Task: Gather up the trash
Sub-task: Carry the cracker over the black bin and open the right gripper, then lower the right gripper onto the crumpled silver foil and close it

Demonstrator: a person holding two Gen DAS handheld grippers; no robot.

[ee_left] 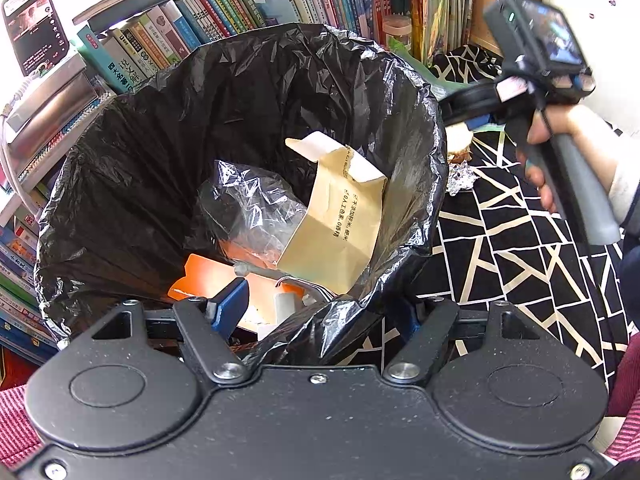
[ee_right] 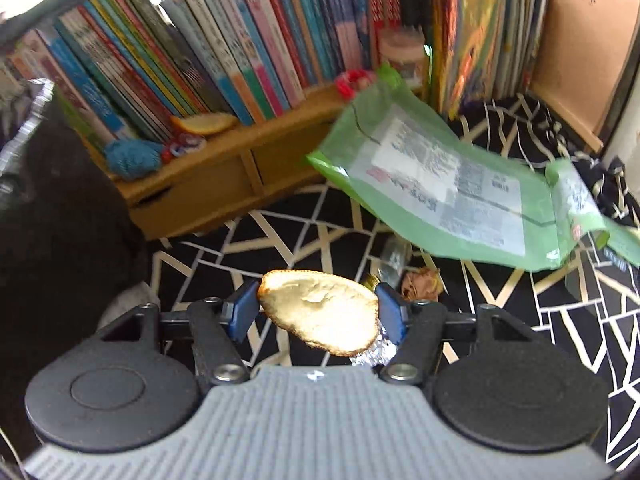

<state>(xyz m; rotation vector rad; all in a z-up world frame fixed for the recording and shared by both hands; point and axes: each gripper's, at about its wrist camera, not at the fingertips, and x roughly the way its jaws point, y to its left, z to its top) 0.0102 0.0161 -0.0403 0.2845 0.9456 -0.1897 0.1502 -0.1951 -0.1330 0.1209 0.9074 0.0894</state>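
Covering the surface, a black cloth (ee_right: 304,224) fronts shelved books (ee_right: 240,40).

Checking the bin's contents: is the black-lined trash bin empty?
No, the trash bin already holds a tan paper bag, clear plastic and an orange piece.

Your right tongs (ee_right: 318,312) grip a toasted bread slice (ee_right: 320,316) between blue pads above the black patterned desk (ee_right: 280,232), foil (ee_right: 374,354) beneath, a green bag (ee_right: 440,184) beyond, books (ee_right: 240,40) behind.
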